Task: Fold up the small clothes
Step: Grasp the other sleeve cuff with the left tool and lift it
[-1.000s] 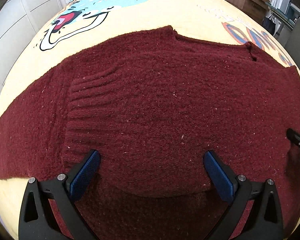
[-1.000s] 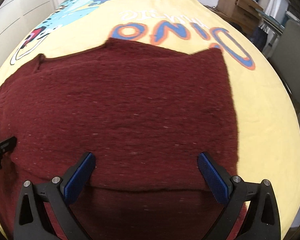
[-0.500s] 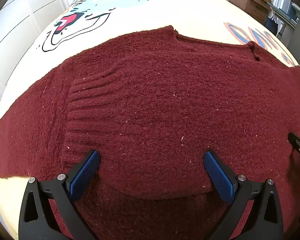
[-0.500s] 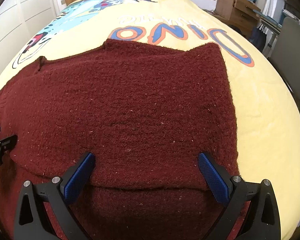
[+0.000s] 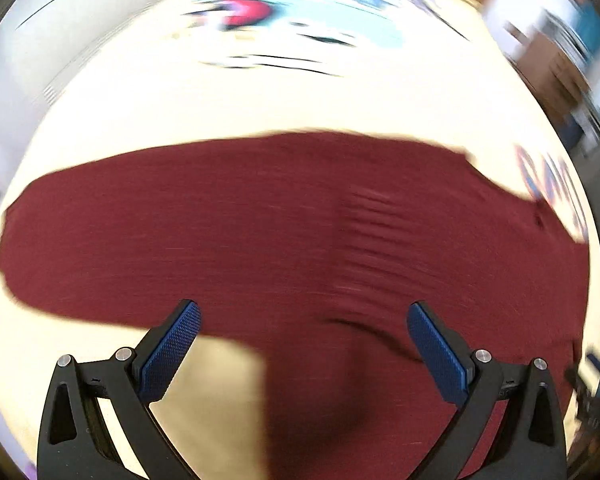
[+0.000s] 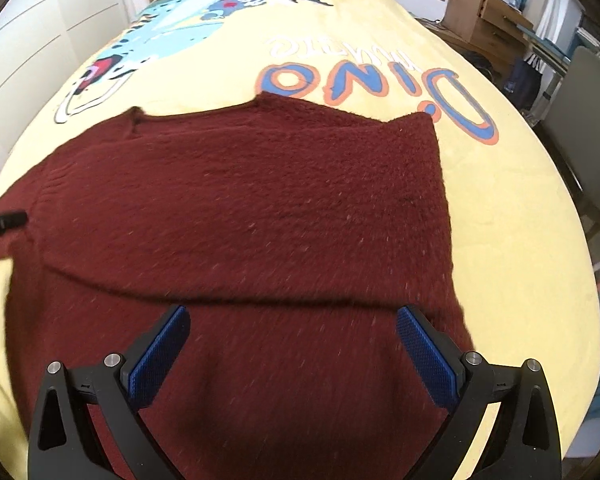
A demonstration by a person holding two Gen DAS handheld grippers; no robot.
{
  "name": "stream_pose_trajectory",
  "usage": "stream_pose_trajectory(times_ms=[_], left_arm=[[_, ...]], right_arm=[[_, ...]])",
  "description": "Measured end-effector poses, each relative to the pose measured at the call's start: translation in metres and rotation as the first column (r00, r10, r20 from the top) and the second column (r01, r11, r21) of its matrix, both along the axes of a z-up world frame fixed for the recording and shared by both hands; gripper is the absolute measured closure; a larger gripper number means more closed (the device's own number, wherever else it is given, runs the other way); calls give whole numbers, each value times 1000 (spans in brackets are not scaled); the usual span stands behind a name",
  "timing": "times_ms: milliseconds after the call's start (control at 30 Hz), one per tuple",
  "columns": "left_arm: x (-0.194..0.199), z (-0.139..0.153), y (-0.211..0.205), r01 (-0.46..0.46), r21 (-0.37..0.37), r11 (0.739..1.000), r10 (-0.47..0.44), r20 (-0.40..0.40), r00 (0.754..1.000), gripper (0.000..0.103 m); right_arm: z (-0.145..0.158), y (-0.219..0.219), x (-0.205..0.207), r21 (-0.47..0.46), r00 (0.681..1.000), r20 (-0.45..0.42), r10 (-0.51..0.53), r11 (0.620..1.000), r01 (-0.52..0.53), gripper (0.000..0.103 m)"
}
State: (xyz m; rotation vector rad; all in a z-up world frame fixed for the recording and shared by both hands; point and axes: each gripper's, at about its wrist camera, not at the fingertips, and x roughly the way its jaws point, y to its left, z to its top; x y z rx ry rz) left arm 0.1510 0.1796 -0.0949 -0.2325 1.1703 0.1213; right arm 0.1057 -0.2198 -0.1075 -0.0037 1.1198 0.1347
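Plainly, both tongs, left (image 5: 303, 354) and right (image 6: 292, 354), gape apart over the maroon sweater (image 6: 260, 208).

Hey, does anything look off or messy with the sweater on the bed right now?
Nothing damaged. The maroon sweater lies partly folded on the yellow blanket, one sleeve still stretched out sideways. The left view is motion-blurred, so fine detail there is unclear.
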Motion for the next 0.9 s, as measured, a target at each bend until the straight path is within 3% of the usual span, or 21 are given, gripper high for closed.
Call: stream_pose_trajectory(times_ms=[100,200,333,433,633,900], left_arm=[[-15,5,62,-123,-3,992,123,0,992,1],[-32,1,123,-259,-12,966,259,-12,966,1],[-55,-18,192,-459,-55,887,456,-59,888,1],[-65,-31,228,-548,-62,834,543,-82,836,1],[-59,-46,273,-639,-98,763,628,-127,768,1],[-45,-60,283,-632,-89,770,617,-147,773,2]], right_arm=[[3,4,-13,10,1000,-5,2,1000,-2,0],[2,3,-24,14,1000,-15,-10,1000,10,0],[-5,-4,-29,16,998,-36,-44,999,45,0],[-9,-13,-30,10,996,-54,-74,997,75,0],[-10,-26,-31,2,994,-58,-97,995,98,0],[-10,-31,-30,-7,994,-70,-86,996,85,0]])
